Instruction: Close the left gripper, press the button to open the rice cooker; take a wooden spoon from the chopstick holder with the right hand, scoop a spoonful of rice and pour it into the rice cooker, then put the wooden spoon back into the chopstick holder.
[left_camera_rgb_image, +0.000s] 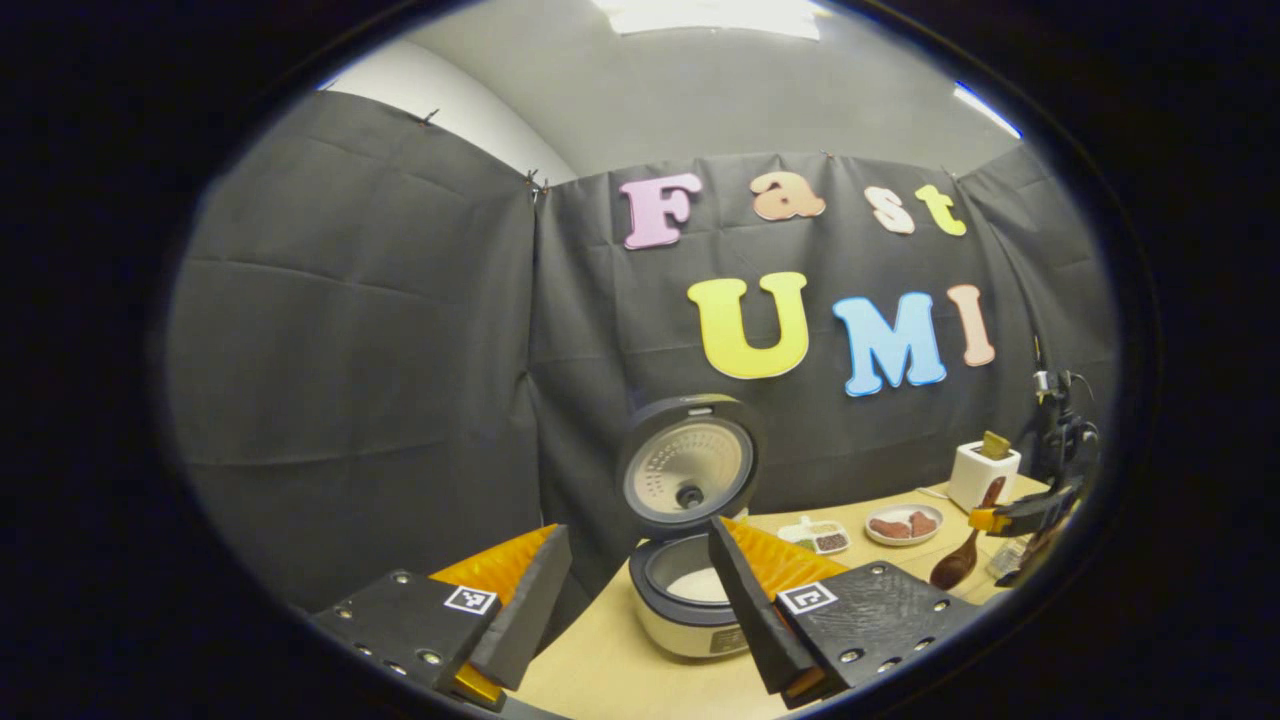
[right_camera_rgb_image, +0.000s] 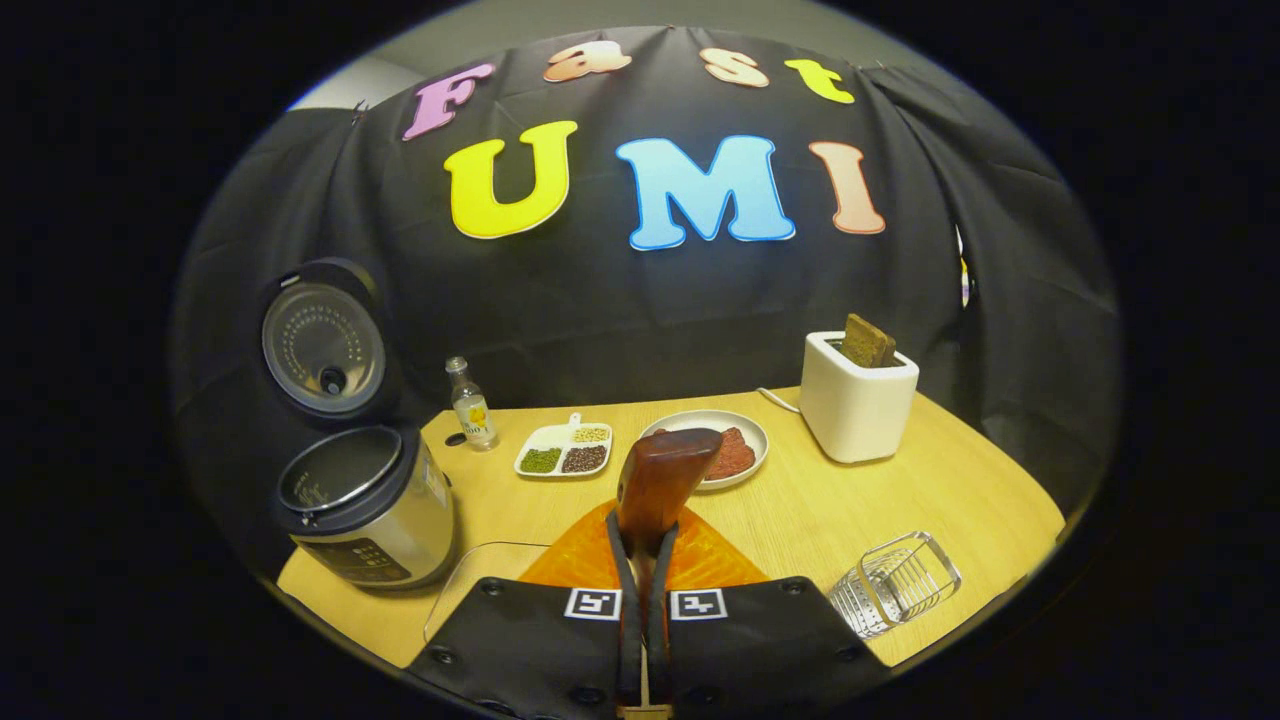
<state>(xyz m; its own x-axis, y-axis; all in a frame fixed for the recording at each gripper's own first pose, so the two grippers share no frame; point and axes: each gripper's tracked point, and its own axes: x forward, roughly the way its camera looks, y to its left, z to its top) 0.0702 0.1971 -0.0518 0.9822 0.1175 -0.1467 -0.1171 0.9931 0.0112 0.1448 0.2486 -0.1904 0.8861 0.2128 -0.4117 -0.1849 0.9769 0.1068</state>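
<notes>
On the pale wooden bench (right_camera_rgb_image: 880, 500) I see the round grey rice cooker (right_camera_rgb_image: 365, 520) at the left with its lid standing open; from the left gripper view white rice shows inside its pot. My right gripper (right_camera_rgb_image: 645, 610) has its fingers closed on the handle of the dark brown wooden spoon (right_camera_rgb_image: 665, 475), bowl pointing forward above the bench. My left gripper (left_camera_rgb_image: 640, 600) hangs near the cooker with fingers spread apart, gripping nothing. A wire mesh chopstick holder (right_camera_rgb_image: 895, 585) lies on its side at the right.
</notes>
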